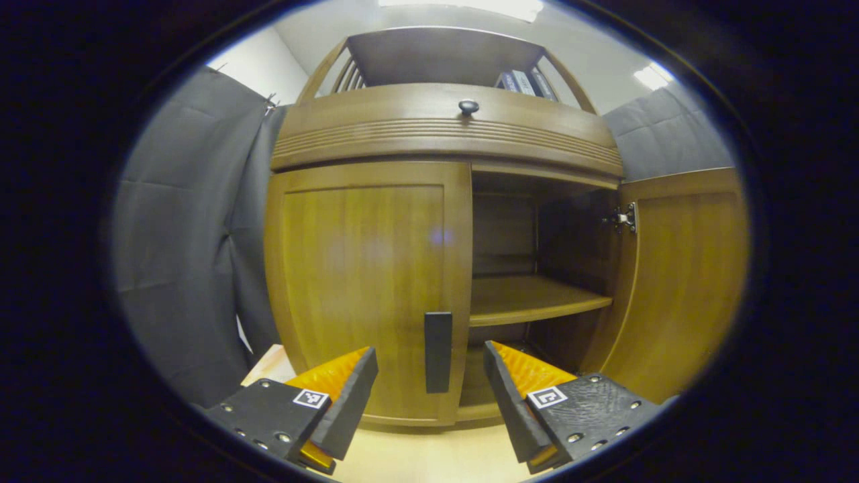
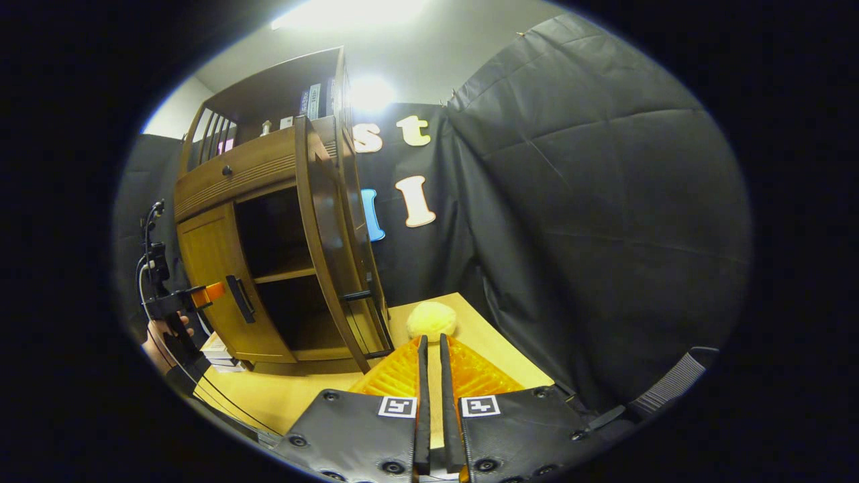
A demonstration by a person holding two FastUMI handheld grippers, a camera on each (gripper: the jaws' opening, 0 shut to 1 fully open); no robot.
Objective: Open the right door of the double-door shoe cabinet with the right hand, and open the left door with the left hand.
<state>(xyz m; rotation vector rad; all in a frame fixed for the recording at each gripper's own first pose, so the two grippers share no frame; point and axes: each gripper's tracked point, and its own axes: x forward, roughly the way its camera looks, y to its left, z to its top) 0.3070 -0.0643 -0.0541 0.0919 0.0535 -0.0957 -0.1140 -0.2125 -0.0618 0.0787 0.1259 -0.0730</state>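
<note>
Brown wooden double-door shoe cabinet (image 1: 443, 127): its right door (image 1: 678, 282) swung wide, left door (image 1: 362, 288) closed. Black vertical bar handle (image 1: 437, 351) on left door: ahead between my left gripper (image 1: 429, 376) fingers, spread apart, not touching. My right gripper (image 2: 433, 376): fingers nearly together, empty, pointing at round pale yellow ball (image 2: 431, 319) on light wooden tabletop (image 2: 268, 396)

The shoe cabinet (image 1: 362, 268) is glossy varnished wood with a matt dark handle (image 1: 437, 351) and metal hinge (image 1: 624, 218).
</note>
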